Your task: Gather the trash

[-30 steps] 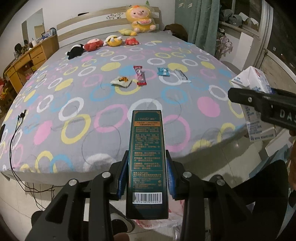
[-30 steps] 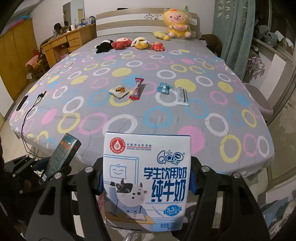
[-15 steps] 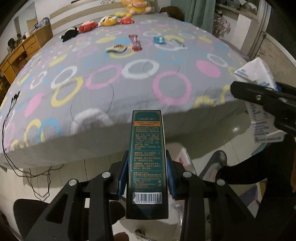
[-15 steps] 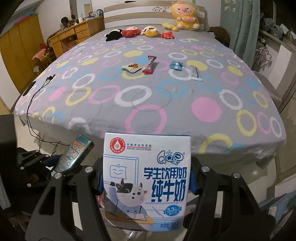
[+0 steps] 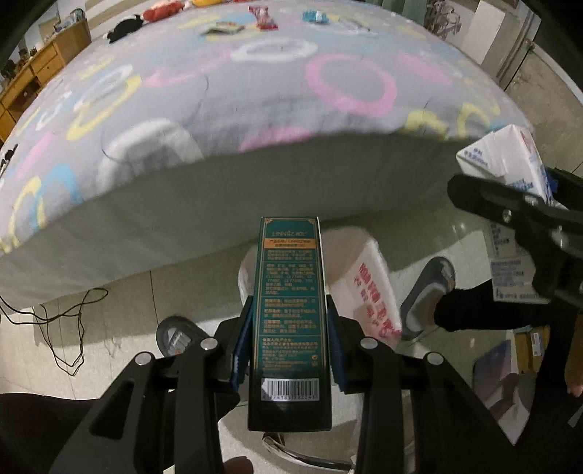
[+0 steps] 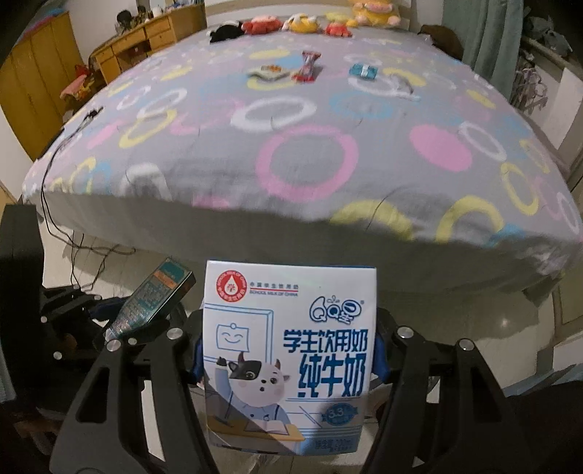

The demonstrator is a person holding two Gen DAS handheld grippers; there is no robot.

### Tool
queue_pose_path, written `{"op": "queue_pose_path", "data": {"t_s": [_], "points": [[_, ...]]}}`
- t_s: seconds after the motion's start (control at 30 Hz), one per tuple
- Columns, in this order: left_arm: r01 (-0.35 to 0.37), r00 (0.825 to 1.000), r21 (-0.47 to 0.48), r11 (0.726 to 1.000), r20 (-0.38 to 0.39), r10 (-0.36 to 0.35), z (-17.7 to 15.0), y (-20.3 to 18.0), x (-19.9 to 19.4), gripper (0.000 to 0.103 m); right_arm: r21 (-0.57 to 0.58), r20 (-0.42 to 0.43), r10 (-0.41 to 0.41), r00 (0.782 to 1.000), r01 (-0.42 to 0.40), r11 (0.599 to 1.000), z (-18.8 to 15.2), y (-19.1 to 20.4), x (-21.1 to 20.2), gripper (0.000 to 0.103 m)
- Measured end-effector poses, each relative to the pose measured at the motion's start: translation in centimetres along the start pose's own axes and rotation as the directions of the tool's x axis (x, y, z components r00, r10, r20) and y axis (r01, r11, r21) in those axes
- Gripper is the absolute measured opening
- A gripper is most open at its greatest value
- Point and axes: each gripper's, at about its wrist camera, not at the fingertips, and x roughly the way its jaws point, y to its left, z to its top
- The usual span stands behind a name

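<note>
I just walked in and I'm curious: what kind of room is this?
A bedroom, most likely. A wide bed with a ring-patterned cover fills the view, plush toys line its far end, and a wooden dresser stands against the wall.

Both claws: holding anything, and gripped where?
Left claw clamps the dark green box by its long sides, near the barcode end. Right claw clamps the milk carton by its side walls.
</note>
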Motion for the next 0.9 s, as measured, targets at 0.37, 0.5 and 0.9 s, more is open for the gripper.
{"op": "queue_pose_path", "data": {"t_s": [0.37, 0.5, 0.9], "points": [[0.029, 0.992, 0.027, 0.999, -0.123, -0.025, -0.6, 0.2, 7.2, 0.035, 0.042, -0.157, -0.002, 0.988, 0.008, 0.999, -2.8, -0.1, 8.6, 0.063], [0.043, 0.988, 0.023, 0.999, -0.151, -0.039, -1.3, 0.3, 9.2, 0.035, 0.046, -0.212, -0.007, 0.977, 0.017, 0.999, -3.3, 0.0, 11.5, 0.064], [0.070, 0.967, 0.050, 0.996, -0.248, -0.056, -2.5, -0.2, 14.4, 0.035, 0.089, -0.320, 0.010, 0.947, 0.019, 0.996, -3.9, 0.1, 17.7, 0.064]]}}
